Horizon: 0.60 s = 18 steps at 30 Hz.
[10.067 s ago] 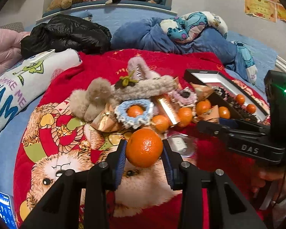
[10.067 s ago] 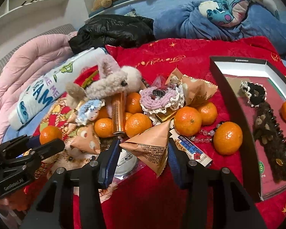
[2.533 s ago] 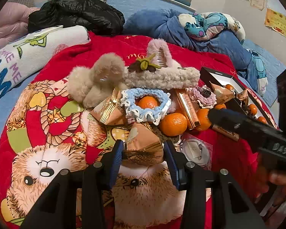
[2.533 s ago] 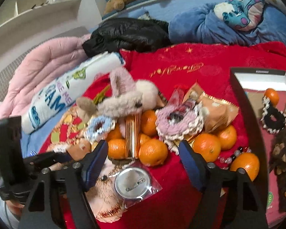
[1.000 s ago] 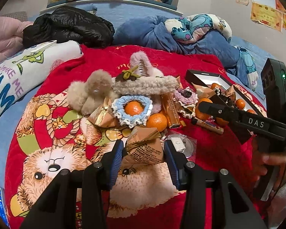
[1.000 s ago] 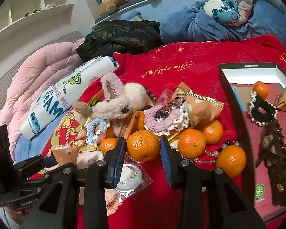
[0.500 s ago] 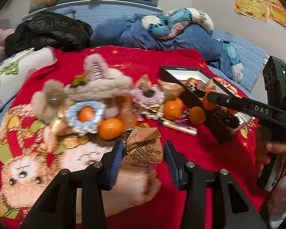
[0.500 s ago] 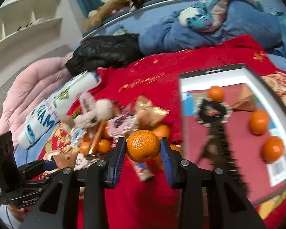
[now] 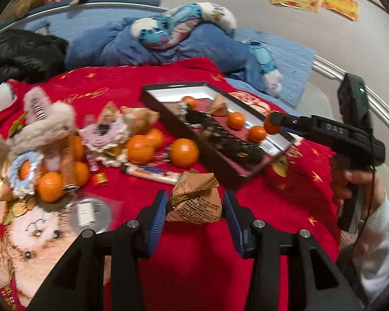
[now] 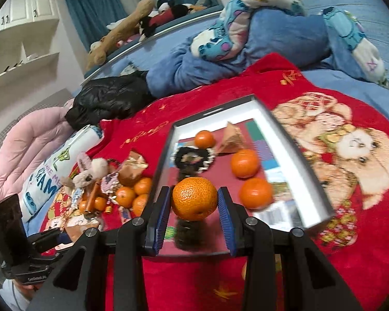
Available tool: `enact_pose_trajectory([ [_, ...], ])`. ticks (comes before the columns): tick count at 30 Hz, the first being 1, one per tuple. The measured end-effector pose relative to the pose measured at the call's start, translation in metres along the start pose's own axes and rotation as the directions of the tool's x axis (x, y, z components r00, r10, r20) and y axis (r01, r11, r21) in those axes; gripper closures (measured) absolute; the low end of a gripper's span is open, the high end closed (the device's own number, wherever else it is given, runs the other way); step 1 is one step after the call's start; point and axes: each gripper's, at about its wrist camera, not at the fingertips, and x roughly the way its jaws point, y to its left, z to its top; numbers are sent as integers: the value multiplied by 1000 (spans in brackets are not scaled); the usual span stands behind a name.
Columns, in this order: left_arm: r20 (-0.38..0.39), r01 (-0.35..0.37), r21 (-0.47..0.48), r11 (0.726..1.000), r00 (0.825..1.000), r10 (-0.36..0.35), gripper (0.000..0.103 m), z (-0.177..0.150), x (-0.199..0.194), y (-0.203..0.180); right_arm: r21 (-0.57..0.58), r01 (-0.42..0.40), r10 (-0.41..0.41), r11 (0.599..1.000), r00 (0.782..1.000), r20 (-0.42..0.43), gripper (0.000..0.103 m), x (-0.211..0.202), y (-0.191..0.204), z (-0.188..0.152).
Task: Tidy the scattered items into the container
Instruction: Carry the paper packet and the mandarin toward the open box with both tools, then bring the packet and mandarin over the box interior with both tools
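Observation:
My left gripper [image 9: 194, 208] is shut on a brown paper-wrapped packet [image 9: 195, 199], held above the red blanket just short of the black box [image 9: 220, 160]. My right gripper [image 10: 193, 207] is shut on a tangerine [image 10: 195, 198] and hangs over the near end of the same box [image 10: 311, 181]. From the left wrist view the right gripper [image 9: 273, 124] with its tangerine sits over the box's right rim. Inside the box lie tangerines [image 10: 245, 163], a dark hair tie [image 10: 192, 159] and a brown packet [image 10: 232, 137].
A heap of loose tangerines [image 9: 140, 150], fluffy hair clips [image 9: 44, 127], crocheted scrunchies [image 9: 103, 137], a wrapped stick [image 9: 150, 175] and a round badge [image 9: 88, 213] covers the blanket left of the box. Blue bedding with a plush [image 10: 246, 26] lies behind. A person's hand [image 9: 355, 181] holds the right gripper.
Both grippers have swung right, away from the heap toward the box. The right gripper's tangerine now hangs over the box interior; the left gripper's packet has come close to the box's near side.

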Motion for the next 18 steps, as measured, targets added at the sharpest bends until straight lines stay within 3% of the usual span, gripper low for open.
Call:
enact_pose_trajectory([
  [18,-19,114,56,992,993,-113,57,5,8,-50,40,65,-64,997,997,-45,68,0,-18,0],
])
